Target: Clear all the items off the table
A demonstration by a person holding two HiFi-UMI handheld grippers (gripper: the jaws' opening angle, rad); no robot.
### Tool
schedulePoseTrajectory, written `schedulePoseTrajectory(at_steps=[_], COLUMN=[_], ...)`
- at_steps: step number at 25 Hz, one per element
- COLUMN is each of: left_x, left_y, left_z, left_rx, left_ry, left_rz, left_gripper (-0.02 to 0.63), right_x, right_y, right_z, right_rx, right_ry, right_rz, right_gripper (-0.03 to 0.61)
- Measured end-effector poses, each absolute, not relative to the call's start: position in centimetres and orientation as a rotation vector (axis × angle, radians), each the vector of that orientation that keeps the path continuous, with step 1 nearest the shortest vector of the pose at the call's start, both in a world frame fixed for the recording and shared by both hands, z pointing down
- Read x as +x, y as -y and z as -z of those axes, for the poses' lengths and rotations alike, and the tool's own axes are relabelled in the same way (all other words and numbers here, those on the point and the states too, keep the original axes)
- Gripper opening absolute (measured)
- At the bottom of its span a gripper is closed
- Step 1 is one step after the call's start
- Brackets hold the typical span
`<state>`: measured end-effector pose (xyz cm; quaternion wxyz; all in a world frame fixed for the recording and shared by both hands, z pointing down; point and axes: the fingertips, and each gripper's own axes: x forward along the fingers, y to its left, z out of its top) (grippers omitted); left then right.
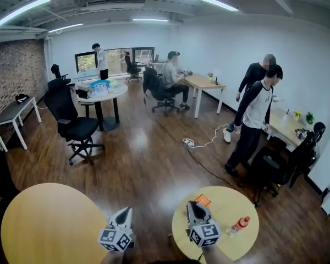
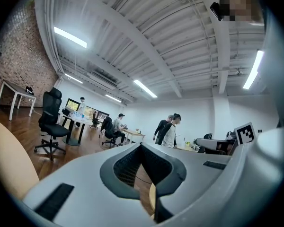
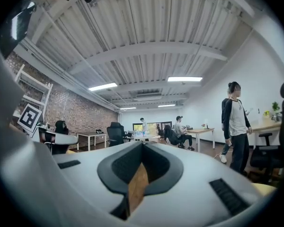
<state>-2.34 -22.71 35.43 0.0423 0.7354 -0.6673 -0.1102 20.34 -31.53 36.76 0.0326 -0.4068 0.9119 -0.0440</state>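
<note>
The left tool (image 1: 123, 213) hangs between the big round worktop (image 1: 49, 224) and the small round worktop (image 1: 223, 198), shut and empty. The right tool (image 1: 194, 207) is over the small worktop, also shut and empty. An orange item (image 1: 204, 200) is at its 2 o'clock and a red-capped bottle (image 1: 239, 225) at its 4 o'clock.

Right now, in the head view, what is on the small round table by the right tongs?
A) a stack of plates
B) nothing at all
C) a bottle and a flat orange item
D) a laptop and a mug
C: the small round table bears a bottle with a red cap and a flat orange item, which sits just beyond the right tongs.
</note>
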Motion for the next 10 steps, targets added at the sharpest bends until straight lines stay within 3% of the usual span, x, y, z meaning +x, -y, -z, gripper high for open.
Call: schedulePoseTrajectory(at_steps=[10], left_x=[-4.8], left_y=[23.5], left_z=[-34.9], left_rx=[2.292], left_ry=[2.010], left_rz=[0.361], left_gripper=[0.000], right_x=[18.1], right_y=[31.6], right_z=[-36.5], right_rx=[-1.295], right_ry=[-2.774], right_rz=[0.123], right_gripper=[0.003])
